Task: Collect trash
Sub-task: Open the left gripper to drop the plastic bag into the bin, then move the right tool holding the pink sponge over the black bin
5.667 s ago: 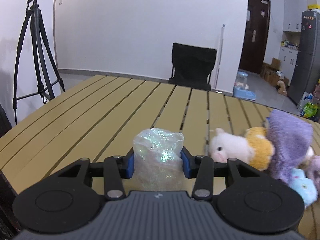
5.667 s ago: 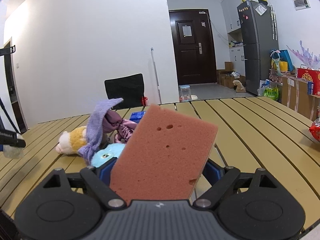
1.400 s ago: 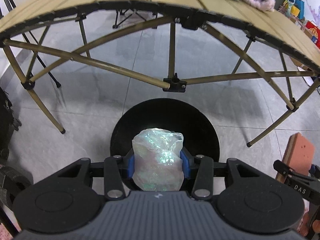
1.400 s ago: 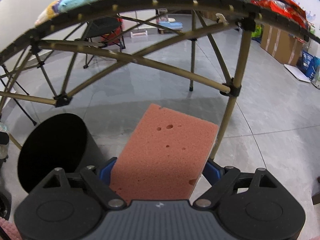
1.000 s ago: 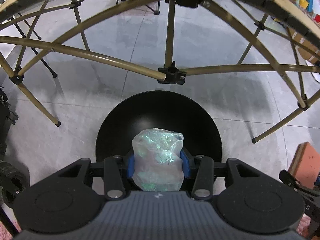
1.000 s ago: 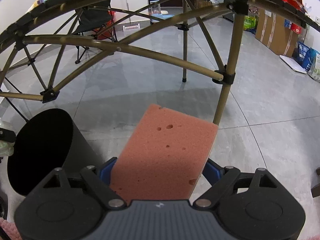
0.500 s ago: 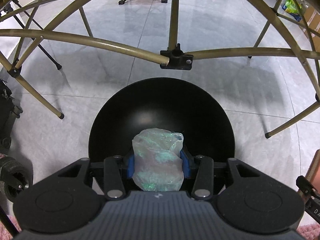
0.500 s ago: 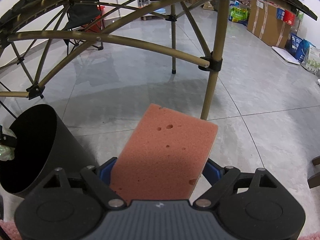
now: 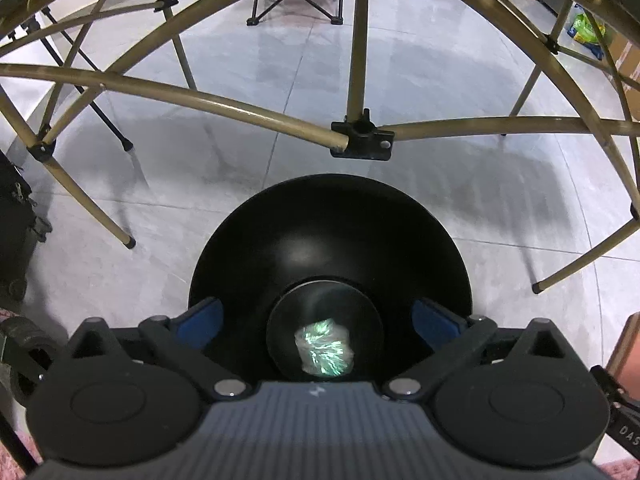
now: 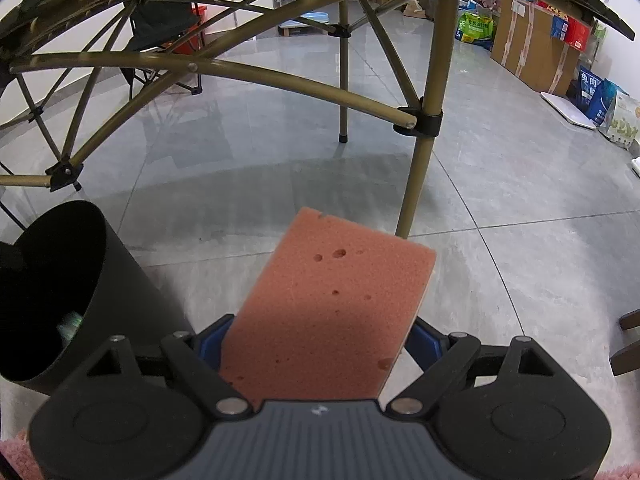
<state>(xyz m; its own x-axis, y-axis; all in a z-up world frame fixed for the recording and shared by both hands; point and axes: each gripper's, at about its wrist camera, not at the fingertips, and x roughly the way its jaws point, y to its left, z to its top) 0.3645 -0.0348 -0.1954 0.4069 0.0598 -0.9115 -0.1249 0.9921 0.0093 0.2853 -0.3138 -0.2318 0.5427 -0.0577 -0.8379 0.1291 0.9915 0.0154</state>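
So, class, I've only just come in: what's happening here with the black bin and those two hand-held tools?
A person is binning trash with a tool in each hand. The left tool hangs over the black bin; its jaws have just been opening, nothing is between them, and the crumpled shiny wrapper lies at the bottom of the bin. The right tool, beside the bin, is shut on a pink sponge, not yet dropped in.

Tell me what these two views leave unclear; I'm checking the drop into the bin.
- Left wrist view: the black bin's near rim is hidden by the left gripper; the plastic wad is blurred.
- Right wrist view: the bin is cut off at the left edge; the sponge's lower end is hidden by the right gripper.
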